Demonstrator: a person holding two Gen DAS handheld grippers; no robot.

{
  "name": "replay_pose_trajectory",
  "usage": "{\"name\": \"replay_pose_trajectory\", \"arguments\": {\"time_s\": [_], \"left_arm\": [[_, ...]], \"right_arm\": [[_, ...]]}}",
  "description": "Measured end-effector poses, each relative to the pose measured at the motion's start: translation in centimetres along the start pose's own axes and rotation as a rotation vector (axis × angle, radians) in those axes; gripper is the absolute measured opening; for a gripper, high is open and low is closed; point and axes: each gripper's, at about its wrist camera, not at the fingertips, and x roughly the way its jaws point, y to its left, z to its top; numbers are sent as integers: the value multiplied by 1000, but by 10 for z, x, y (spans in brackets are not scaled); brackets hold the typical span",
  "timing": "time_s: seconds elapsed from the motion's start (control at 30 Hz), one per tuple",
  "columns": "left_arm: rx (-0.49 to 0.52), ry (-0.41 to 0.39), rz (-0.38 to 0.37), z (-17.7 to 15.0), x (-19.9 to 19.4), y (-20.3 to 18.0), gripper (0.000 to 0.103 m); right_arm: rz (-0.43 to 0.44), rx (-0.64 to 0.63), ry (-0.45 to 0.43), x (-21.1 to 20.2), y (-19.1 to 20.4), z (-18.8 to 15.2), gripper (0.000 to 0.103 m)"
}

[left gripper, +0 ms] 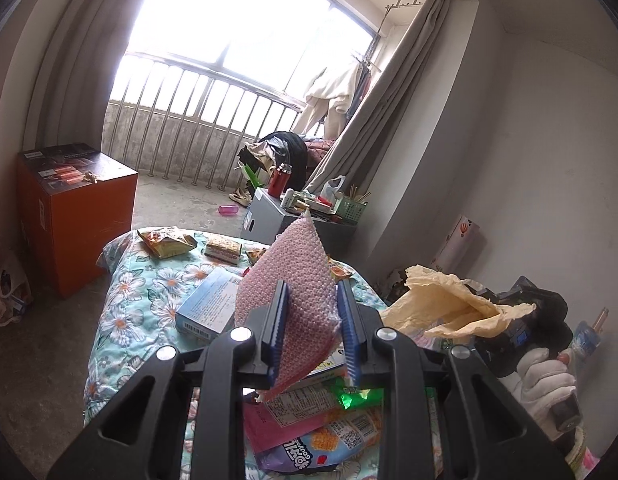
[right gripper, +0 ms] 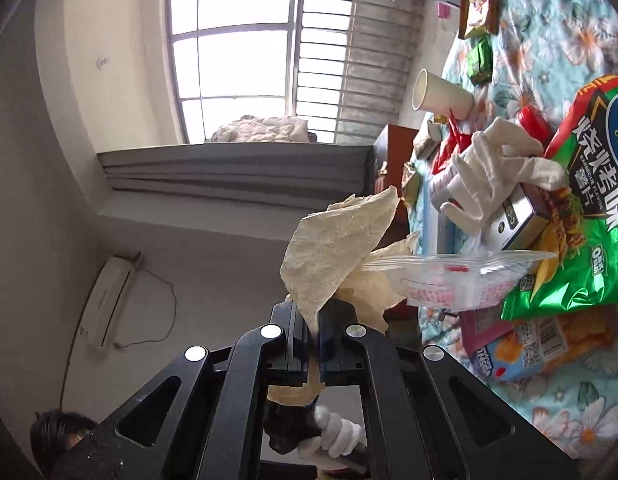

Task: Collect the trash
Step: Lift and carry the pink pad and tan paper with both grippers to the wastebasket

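Note:
My left gripper (left gripper: 314,322) is partly closed around a pink bubble-wrap sheet (left gripper: 287,280) and holds it above the floral-covered table (left gripper: 125,296). My right gripper (right gripper: 315,320) is shut on a crumpled yellowish paper napkin (right gripper: 337,248); the napkin also shows at the right of the left wrist view (left gripper: 449,308). Snack wrappers (left gripper: 167,242), a blue box (left gripper: 209,304) and a green chip bag (right gripper: 581,200) lie on the table. A clear plastic bag (right gripper: 457,276) sticks out beside the napkin.
An orange box (left gripper: 75,212) stands on the floor at left. A grey cabinet (left gripper: 269,216) with clutter stands beyond the table. A paper cup (right gripper: 441,96) lies on the table. A gloved hand (right gripper: 493,172) holds the left gripper's handle.

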Motion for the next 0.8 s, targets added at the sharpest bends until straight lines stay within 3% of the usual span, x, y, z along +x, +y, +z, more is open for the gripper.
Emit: {"name": "replay_pose_trajectory", "arguments": {"time_s": [0.23,0.5,0.8], "left_arm": [[93,-12,-53,10,13,-41,24],[79,30,-123,20,35,-68,24],[165,9,-190,25,33,-125,24]], "right_arm": [[29,-56,-44,-22,13,-1,3],[72,-66,-105,-54,12,-4,3],[86,-83,-164,-89,14,-20,3]]}}
